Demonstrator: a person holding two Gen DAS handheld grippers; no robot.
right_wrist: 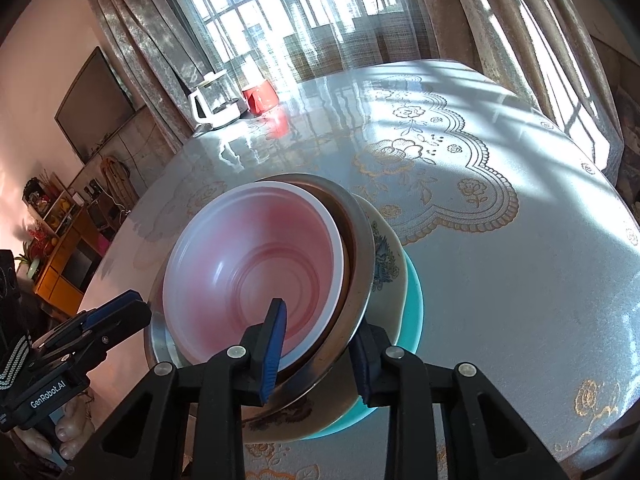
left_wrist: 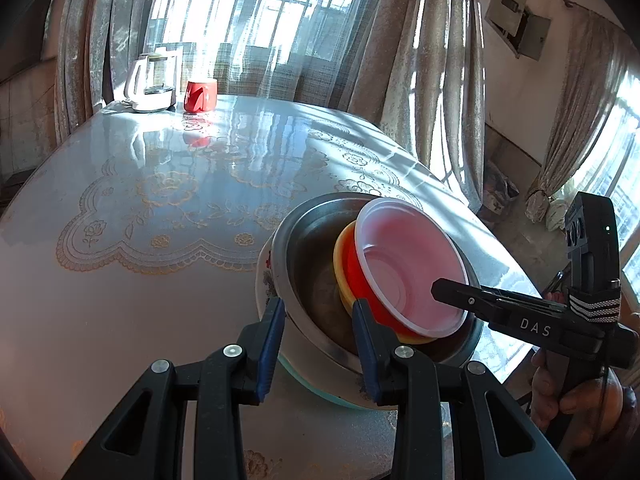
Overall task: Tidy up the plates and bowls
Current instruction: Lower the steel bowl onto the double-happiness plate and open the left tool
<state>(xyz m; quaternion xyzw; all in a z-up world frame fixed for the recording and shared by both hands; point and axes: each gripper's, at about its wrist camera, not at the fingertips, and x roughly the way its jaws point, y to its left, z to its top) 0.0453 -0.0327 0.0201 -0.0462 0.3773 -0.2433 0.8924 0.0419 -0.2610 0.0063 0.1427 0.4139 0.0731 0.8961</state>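
both grippers, left (left_wrist: pixel 318 318) and right (right_wrist: pixel 320 332), clamp the nested bowl stack's (right_wrist: pixel 256 264) rims, mouths facing up.

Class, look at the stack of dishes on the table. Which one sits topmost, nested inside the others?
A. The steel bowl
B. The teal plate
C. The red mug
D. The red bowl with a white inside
D: the red bowl with a white inside rests inside the steel bowl.
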